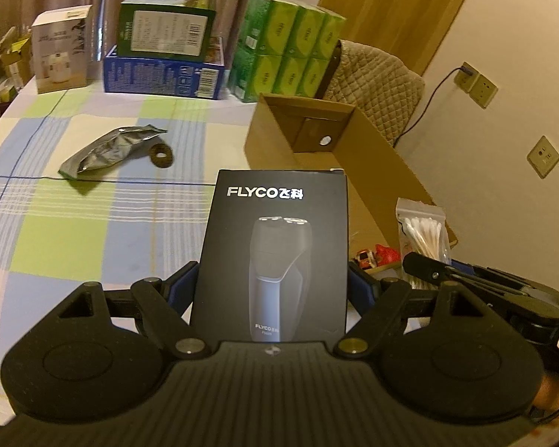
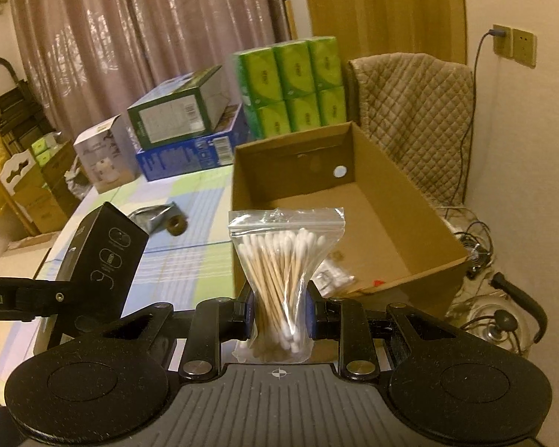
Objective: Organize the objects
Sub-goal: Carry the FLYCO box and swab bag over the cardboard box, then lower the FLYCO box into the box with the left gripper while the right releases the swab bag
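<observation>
Two wrist fisheyes, angled downward, close over the bed; the cardboard box (image 1: 372, 156) (image 2: 391, 231) is shared, upper right.

Left gripper (image 1: 272, 283) jaws clamped wide — right gripper (image 2: 278, 314) jaws pinched narrow, both angled downward.

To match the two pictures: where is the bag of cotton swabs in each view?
Left wrist: bag of cotton swabs at right edge, beside the cardboard box.
Right wrist: centre, clamped in the right gripper.
Shared landmark: the cardboard box, behind the bag in both.
</observation>
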{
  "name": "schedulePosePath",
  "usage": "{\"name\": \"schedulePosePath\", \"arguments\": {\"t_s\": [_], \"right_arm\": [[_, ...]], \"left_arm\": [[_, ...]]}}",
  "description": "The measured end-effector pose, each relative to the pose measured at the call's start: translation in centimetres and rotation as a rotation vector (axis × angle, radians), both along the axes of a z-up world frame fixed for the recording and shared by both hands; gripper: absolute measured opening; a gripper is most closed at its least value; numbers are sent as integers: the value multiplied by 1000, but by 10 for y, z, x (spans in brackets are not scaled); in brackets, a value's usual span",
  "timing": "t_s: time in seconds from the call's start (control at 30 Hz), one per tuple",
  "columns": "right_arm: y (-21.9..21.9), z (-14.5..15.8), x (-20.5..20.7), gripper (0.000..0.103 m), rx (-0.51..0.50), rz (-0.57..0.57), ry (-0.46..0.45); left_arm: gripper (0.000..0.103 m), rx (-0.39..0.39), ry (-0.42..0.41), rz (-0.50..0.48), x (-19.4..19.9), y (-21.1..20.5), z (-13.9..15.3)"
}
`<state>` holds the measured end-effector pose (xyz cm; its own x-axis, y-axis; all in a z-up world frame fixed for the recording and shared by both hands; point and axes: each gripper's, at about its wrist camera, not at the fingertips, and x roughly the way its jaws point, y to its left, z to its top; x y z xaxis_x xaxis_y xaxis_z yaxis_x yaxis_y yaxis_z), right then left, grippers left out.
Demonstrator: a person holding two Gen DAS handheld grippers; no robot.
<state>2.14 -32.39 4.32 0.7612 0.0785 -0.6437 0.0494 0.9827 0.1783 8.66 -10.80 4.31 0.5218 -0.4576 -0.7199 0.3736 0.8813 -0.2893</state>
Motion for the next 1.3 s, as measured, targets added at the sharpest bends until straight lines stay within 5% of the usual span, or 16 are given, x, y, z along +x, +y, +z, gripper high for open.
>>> {"name": "schedulePosePath", "arguments": {"t_s": [0.87, 1.3], "right_arm": [[-103, -3, 54, 23, -39, -105, 21], [-91, -14, 70, 23, -7, -59, 30]], "left_arm": [[80, -62, 8, -79, 69, -132, -1], [87, -68, 12, 6, 77, -100, -11]]}}
